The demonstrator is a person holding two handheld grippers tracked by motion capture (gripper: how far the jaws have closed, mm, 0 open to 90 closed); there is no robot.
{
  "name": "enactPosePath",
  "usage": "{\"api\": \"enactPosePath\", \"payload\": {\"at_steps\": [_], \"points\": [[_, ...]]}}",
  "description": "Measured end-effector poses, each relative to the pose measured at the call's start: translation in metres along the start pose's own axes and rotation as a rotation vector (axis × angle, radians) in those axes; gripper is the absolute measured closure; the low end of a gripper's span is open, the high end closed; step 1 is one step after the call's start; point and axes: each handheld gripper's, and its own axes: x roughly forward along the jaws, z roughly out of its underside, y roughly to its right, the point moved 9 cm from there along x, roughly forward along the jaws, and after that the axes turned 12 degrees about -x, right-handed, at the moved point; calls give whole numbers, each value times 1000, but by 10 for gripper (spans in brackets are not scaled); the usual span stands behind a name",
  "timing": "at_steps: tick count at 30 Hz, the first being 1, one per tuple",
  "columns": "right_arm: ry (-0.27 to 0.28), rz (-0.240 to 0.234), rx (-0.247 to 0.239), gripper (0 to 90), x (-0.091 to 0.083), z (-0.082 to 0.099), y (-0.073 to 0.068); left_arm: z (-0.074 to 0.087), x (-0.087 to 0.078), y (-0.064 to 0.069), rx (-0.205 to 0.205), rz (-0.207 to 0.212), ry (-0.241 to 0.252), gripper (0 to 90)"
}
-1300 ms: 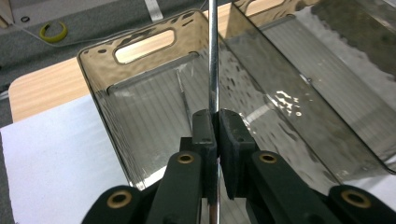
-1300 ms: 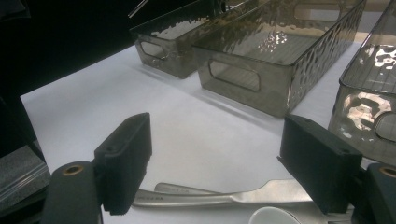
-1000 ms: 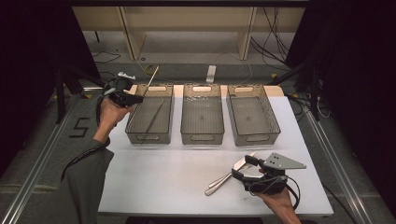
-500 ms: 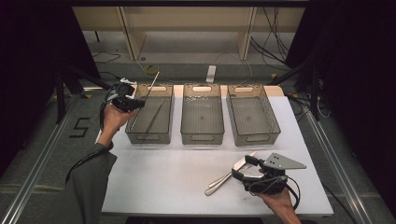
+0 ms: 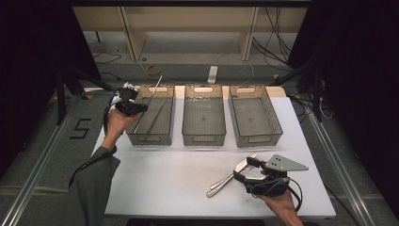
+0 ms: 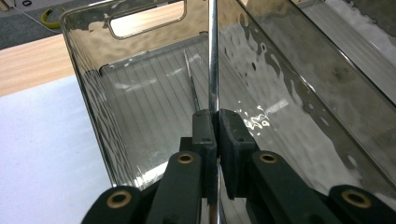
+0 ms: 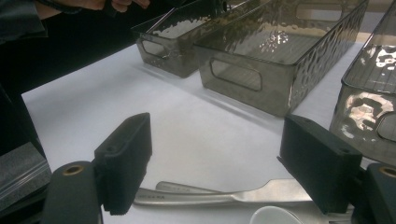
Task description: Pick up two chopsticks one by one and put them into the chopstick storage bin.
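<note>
The left gripper (image 6: pixel 212 122) has its fingers clamped on a thin metal rod (image 6: pixel 213 56), held over the leftmost clear bin (image 5: pixel 151 115), where another rod lies. The right gripper (image 7: pixel 229 163) hangs open-fingered above a knife (image 7: pixel 224 195) on the white counter (image 5: pixel 155 179).

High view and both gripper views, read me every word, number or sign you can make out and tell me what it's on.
"5": a large dark number on the floor, left of the table, in the high view.
Stamped lettering on the handle of the knife, in the right gripper view: too small and blurred to read.
No readable text on the three bins; the left bin carries none.
</note>
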Motion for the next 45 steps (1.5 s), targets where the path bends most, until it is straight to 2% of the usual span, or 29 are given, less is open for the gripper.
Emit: {"api": "enactPosePath", "payload": {"at_steps": [8, 10, 17, 20, 21, 23, 24, 27, 29, 33, 36, 38, 40, 43, 45], "points": [[-5, -1, 2, 261, 0, 1, 0, 7, 4, -2, 7, -13, -20, 846], [-1, 0, 0, 261, 0, 0, 0, 10, 6, -2, 26, -25, -38, 845], [-2, 1, 2, 262, 0, 0, 0, 14, 7, -6, -10, -29, -55, 835], [-3, 2, 0, 262, 0, 0, 0, 12, 5, -5, -50, -16, -49, 758], [-2, 2, 1, 262, 0, 0, 0, 11, 3, -5, -40, -27, -48, 736], [-5, 3, 0, 262, 0, 1, 1, 9, -1, -3, -56, -24, -42, 665], [-4, 3, 1, 262, 0, 1, 0, 8, -3, -1, -71, -12, -39, 610], [-4, 4, 4, 262, -1, 1, 1, 10, -12, 7, -90, 35, -32, 540], [-6, 5, 3, 262, 0, 1, 1, 13, -19, 15, -85, 65, -30, 480], [-5, 9, 8, 262, -1, 1, 3, 21, -35, 32, -87, 140, 14, 374], [-6, 12, 11, 262, -2, 1, 5, 31, -43, 43, -77, 189, 39, 325], [-9, 14, 12, 262, -2, 1, 6, 35, -47, 46, -63, 211, 35, 302], [-7, 16, 6, 262, -3, 0, 6, 33, -54, 47, -91, 233, 86, 286], [-2, 20, 4, 262, -5, -1, 6, 35, -61, 51, -101, 269, 114, 264], [-8, 19, 4, 261, -4, 0, 6, 41, -66, 59, -115, 332, 116, 245]]}}
